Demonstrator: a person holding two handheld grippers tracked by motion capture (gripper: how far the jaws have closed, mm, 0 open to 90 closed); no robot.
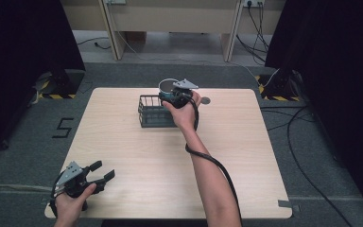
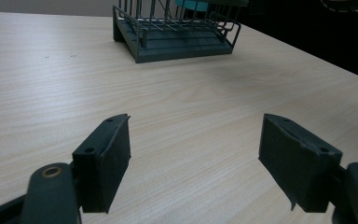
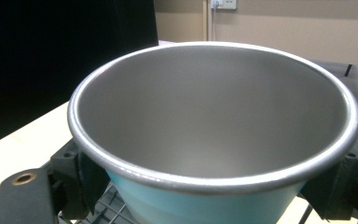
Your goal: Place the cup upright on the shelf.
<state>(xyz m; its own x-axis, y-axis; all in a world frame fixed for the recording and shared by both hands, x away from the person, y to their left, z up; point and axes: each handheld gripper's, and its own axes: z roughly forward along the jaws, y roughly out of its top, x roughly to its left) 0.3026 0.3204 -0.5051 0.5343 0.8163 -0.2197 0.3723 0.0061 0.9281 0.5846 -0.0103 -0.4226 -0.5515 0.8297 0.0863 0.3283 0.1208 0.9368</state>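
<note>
A light blue cup [image 3: 214,135] with a bare metal inside sits between the jaws of my right gripper [image 3: 214,186], which is shut on its body just under the rim. In the high view the right gripper [image 1: 176,98] holds the cup [image 1: 167,85] at the far right end of a dark wire basket [image 1: 152,112], over its rim. The basket [image 2: 177,32] stands on the table toward the back. My left gripper [image 1: 101,171] rests open near the front left corner, its jaws [image 2: 196,158] wide apart above bare wood.
A small grey disc [image 1: 205,100] lies on the table [image 1: 137,156] just right of the right hand. Dark curtains flank the table on both sides. Cables run over the floor at the right.
</note>
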